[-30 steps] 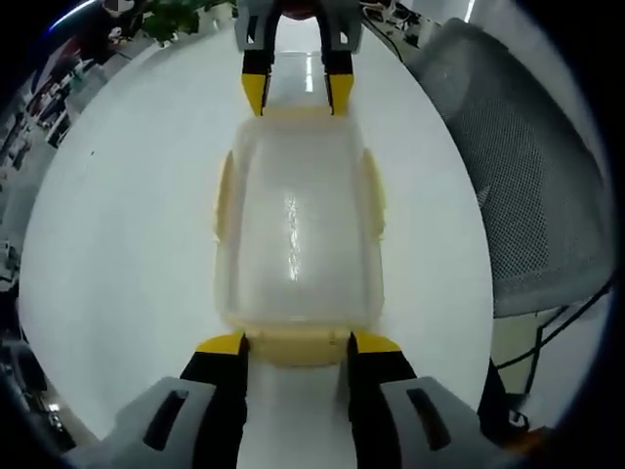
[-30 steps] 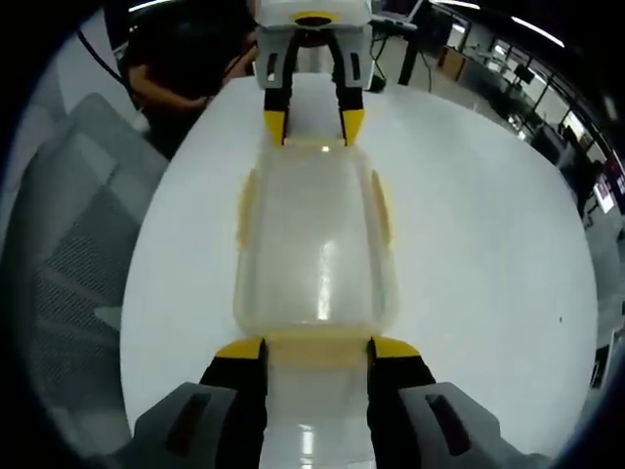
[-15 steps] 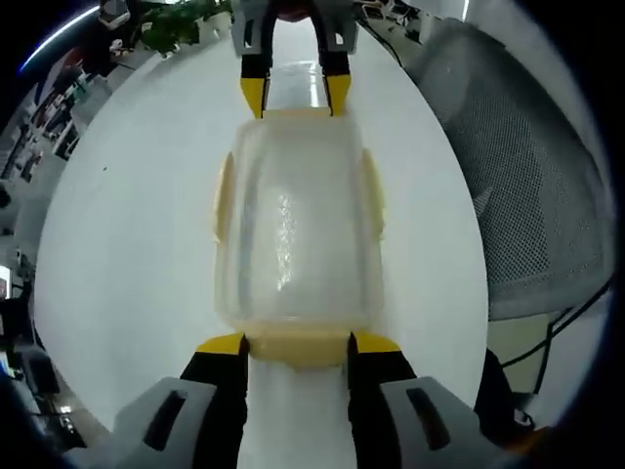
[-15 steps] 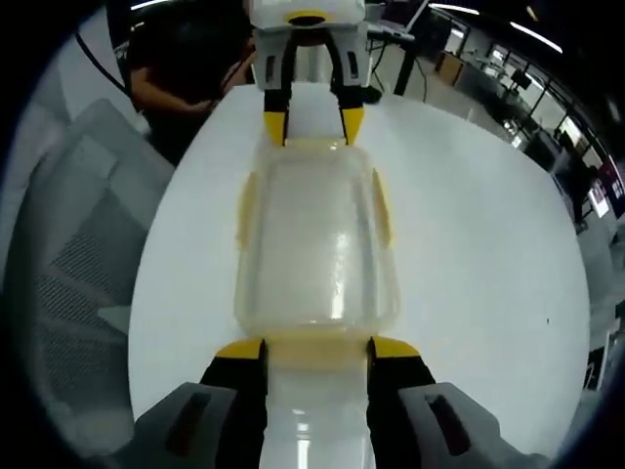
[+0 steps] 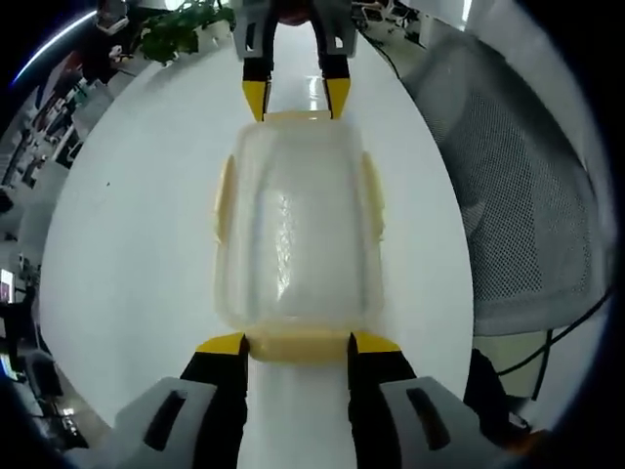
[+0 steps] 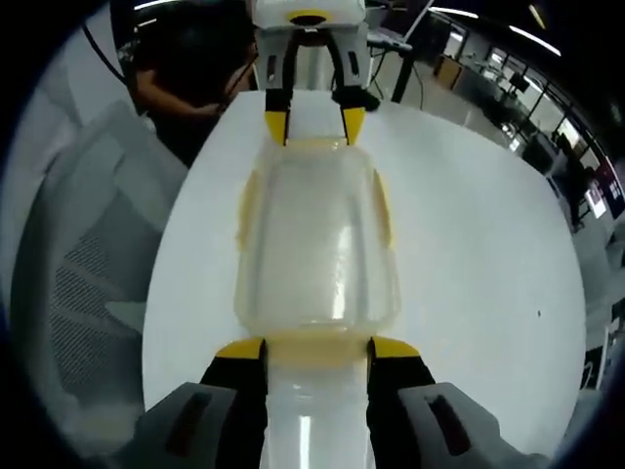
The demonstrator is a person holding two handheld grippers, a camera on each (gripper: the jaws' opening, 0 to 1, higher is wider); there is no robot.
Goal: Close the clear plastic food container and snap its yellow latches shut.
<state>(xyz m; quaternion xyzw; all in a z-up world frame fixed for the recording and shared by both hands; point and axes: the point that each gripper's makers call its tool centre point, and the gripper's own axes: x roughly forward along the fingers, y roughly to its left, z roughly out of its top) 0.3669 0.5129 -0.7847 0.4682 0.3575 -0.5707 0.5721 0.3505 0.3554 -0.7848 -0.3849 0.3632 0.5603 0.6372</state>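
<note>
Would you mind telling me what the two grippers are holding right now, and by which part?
Neither visibly clamps anything. The left gripper and right gripper stand open, jaw tips at the yellow end latches of the clear container, one at each end.

We see the container (image 5: 296, 230) as clear, cloudy plastic with pale yellow latches (image 5: 298, 347); table (image 5: 127, 244) glossy white; left gripper (image 5: 296, 352) and right gripper (image 6: 314, 352) black with yellow tips over grey bodies; chair (image 5: 518, 195) grey mesh; plant (image 5: 181, 27) green
</note>
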